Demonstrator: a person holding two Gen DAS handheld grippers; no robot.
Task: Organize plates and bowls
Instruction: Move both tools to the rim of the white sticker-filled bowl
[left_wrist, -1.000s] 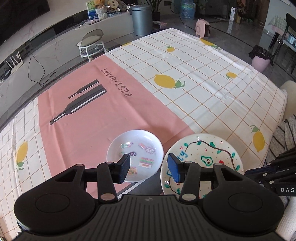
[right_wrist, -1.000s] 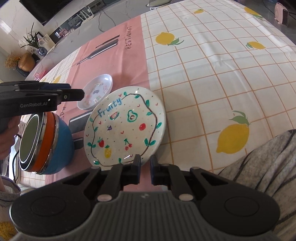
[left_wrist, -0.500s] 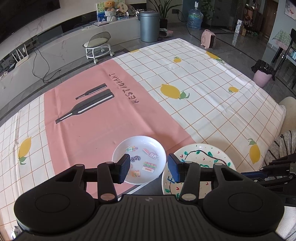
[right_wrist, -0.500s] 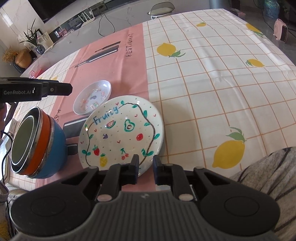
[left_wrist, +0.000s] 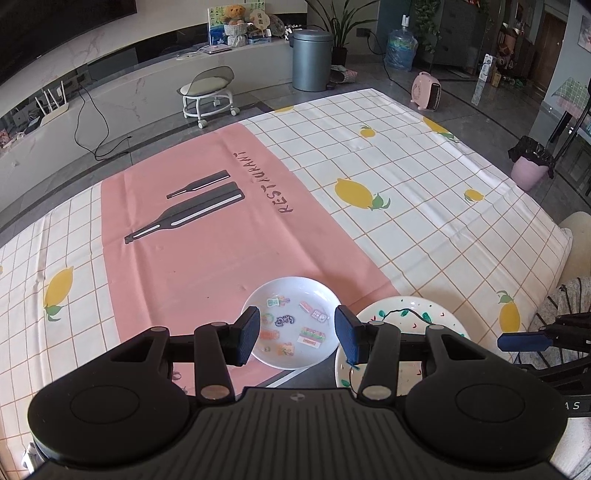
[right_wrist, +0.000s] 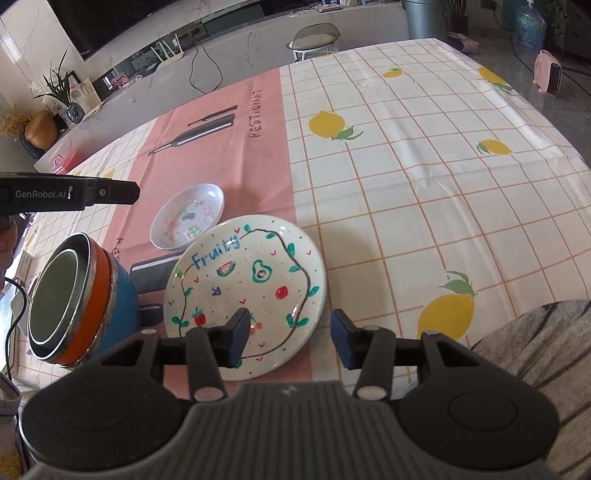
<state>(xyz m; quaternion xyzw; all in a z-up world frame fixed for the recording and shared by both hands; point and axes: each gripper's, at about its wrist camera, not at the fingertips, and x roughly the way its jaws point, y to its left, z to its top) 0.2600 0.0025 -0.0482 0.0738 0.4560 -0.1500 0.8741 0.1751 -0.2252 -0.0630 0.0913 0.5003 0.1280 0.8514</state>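
A small white dish with stickers (left_wrist: 293, 321) (right_wrist: 188, 216) sits on the pink strip of the tablecloth. Beside it lies a large white plate painted with fruit and "Fruity" (right_wrist: 245, 291) (left_wrist: 408, 321). A stack of bowls, blue and orange outside (right_wrist: 70, 299), stands on its side left of the plate. My left gripper (left_wrist: 297, 334) is open and empty, held above the near edge of the small dish. My right gripper (right_wrist: 290, 338) is open and empty above the near edge of the fruit plate.
The table carries a white checked cloth with lemons (left_wrist: 424, 229) and a pink strip (left_wrist: 207, 251). Beyond the far edge stand a stool (left_wrist: 208, 90), a bin (left_wrist: 312, 59) and a small pink heater (left_wrist: 426, 90). A grey striped sleeve (right_wrist: 535, 343) lies at the near right.
My right gripper has opened from shut. Both grippers have drawn back and up from the dishes. The left gripper stays open.
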